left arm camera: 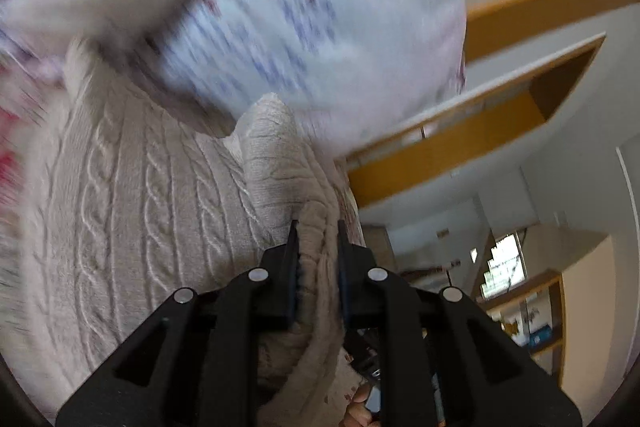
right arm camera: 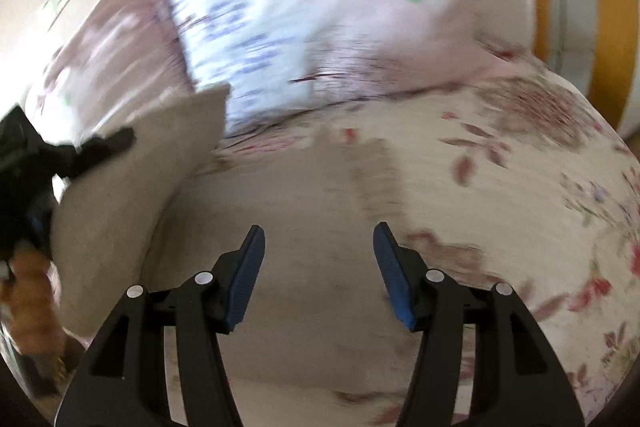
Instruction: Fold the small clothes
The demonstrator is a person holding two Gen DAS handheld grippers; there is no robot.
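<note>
Cable-knit sweater (left arm camera: 132, 195) on floral bedspread (right arm camera: 520, 163), cables running near to far. Left gripper (left arm camera: 318, 227) pinches a raised fold; right gripper (right arm camera: 318, 231) spread, empty, above the sweater.

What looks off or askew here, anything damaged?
No damage visible. The cream cable-knit sweater isn't flat: the left gripper is shut on a bunched fold of it, lifting one part up off the floral bedspread. The right gripper is open and empty. Motion blur hides finer detail.

cream cable-knit sweater (left arm camera: 140, 195), edge lifted, bunched
</note>
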